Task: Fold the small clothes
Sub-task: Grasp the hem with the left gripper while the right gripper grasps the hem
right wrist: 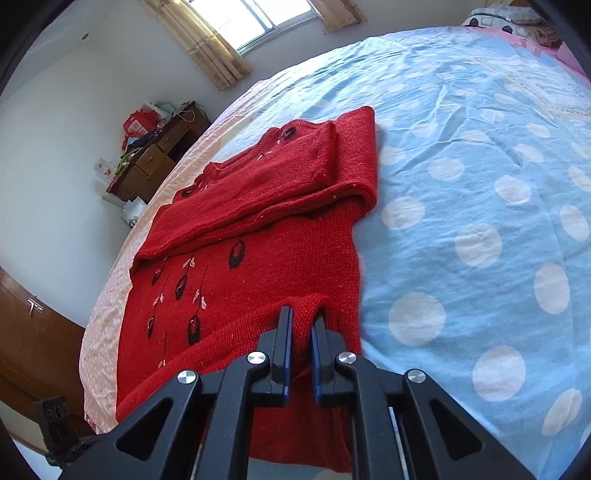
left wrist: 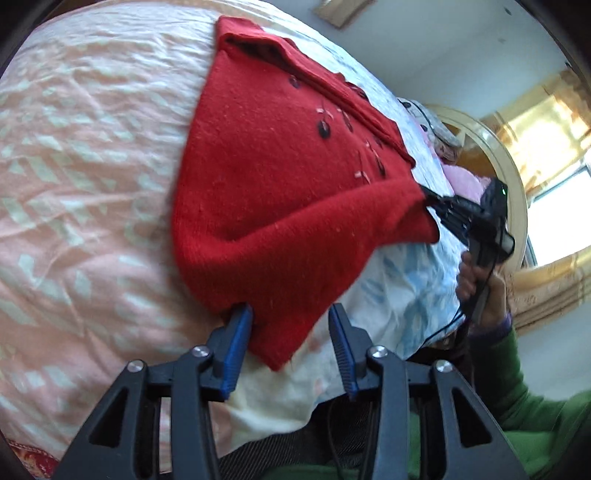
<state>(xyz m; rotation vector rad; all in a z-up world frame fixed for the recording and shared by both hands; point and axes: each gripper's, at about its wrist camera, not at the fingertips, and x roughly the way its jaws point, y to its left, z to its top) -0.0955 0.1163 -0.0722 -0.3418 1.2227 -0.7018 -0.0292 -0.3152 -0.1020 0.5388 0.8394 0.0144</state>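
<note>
A red knit sweater with black and pink embroidery lies on the bed, its sleeves folded across the chest. It also shows in the right wrist view. My right gripper is shut on a pinch of the sweater's hem and lifts it; it also shows in the left wrist view at the sweater's lifted corner. My left gripper is open, its blue fingers on either side of the near hem corner, which hangs loose between them.
The bed has a pink patterned sheet on one side and a blue polka-dot sheet on the other. Pillows lie at the bed's head. A wooden dresser with clutter stands by the wall.
</note>
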